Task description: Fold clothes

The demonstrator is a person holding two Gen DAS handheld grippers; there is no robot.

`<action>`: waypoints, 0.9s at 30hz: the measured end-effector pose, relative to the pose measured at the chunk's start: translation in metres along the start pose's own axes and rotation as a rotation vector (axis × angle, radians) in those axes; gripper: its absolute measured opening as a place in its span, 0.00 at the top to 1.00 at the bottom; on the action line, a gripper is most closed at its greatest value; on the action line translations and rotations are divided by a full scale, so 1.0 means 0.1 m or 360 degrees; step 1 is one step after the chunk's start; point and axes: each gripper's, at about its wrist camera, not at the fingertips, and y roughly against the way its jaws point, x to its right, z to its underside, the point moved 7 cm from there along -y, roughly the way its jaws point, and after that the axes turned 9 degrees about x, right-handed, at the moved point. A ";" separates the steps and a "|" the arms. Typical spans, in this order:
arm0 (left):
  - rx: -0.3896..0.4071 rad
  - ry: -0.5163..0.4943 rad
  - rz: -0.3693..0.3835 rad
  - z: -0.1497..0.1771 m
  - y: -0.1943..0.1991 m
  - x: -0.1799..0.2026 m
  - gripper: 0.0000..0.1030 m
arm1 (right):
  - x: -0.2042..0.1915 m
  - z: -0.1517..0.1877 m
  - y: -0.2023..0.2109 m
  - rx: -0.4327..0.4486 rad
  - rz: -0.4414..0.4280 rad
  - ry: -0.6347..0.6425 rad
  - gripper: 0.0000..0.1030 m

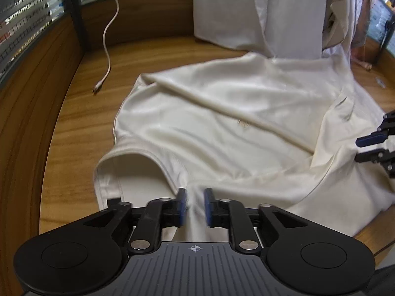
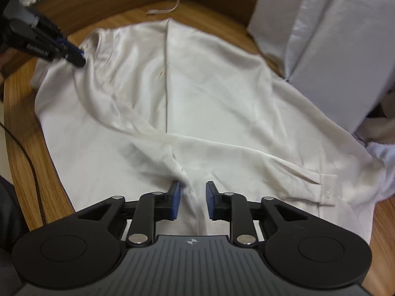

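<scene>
A cream long-sleeved shirt [image 1: 222, 123] [image 2: 197, 98] lies spread and creased on the wooden table [image 1: 74, 128] [image 2: 22, 93]. My left gripper [image 1: 195, 204] stands over the shirt just right of the neck opening [image 1: 128, 162], its blue pads apart with a ridge of cloth running between them. My right gripper [image 2: 192, 202] hovers over the shirt's near edge, pads apart over a fold, left of the sleeve cuff [image 2: 325, 190]. Each gripper shows in the other's view: the right one [image 1: 358, 149] at the shirt's right side, the left one [image 2: 81, 56] at the far left shoulder.
White fabric [image 1: 259, 12] [image 2: 333, 49] stands stacked at the back of the table, touching the shirt. A pale cable [image 1: 108, 56] [image 2: 177, 2] lies on the wood beyond the shirt. A thin black cord [image 2: 27, 157] crosses the table's left edge. Window blinds [image 1: 24, 24] are at far left.
</scene>
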 end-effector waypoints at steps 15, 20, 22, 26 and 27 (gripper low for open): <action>0.0018 -0.0388 0.0373 -0.14 0.06 0.91 0.62 | -0.06 0.91 0.94 -0.0046 0.0386 -0.0493 0.68; -0.0018 -0.0506 0.0501 -0.10 -0.02 1.26 0.61 | -0.11 1.39 1.09 -0.0159 0.0518 -0.0562 0.67; -0.0034 -0.0531 0.0527 -0.08 -0.05 1.37 0.58 | -0.13 1.54 1.13 -0.0193 0.0555 -0.0571 0.67; -0.0061 -0.0566 0.0555 -0.07 -0.10 1.55 0.58 | -0.12 1.79 1.16 -0.0247 0.0578 -0.0572 0.67; -0.0067 -0.0572 0.0557 -0.06 -0.12 1.59 0.58 | -0.11 1.83 1.16 -0.0255 0.0578 -0.0573 0.67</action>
